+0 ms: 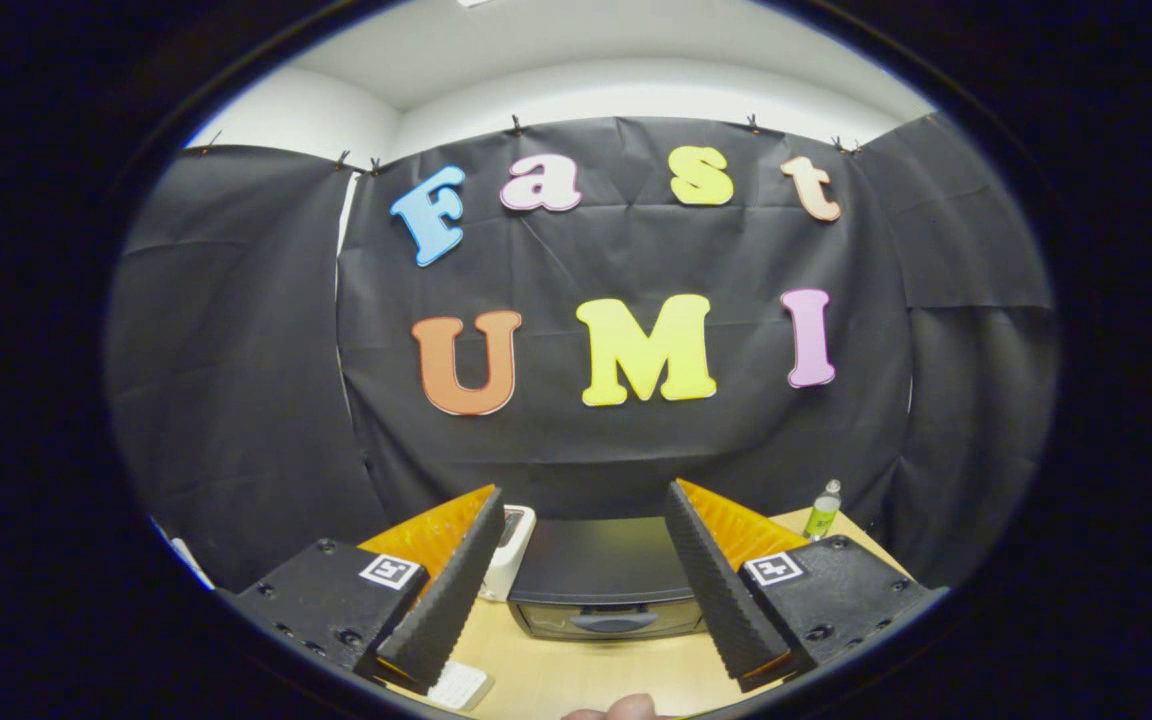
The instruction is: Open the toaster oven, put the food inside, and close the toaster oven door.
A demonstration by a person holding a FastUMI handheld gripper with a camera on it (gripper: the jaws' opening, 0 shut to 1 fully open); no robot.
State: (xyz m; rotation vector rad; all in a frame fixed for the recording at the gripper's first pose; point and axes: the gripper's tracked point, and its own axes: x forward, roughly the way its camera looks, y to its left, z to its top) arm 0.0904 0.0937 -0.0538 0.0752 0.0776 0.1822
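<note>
Here the gripper hangs spread above the closed toaster oven (a bottle stands beside it).

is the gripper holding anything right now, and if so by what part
Nothing is held. The gripper is open, its fingers spread wide with only air between them, and the closed toaster oven sits on the table beyond them.

Black cloth is hanging in creased panels, clipped along its top edge and covering the booth's walls; above it a pale wall and ceiling are showing, and a light wooden table is standing below
</note>
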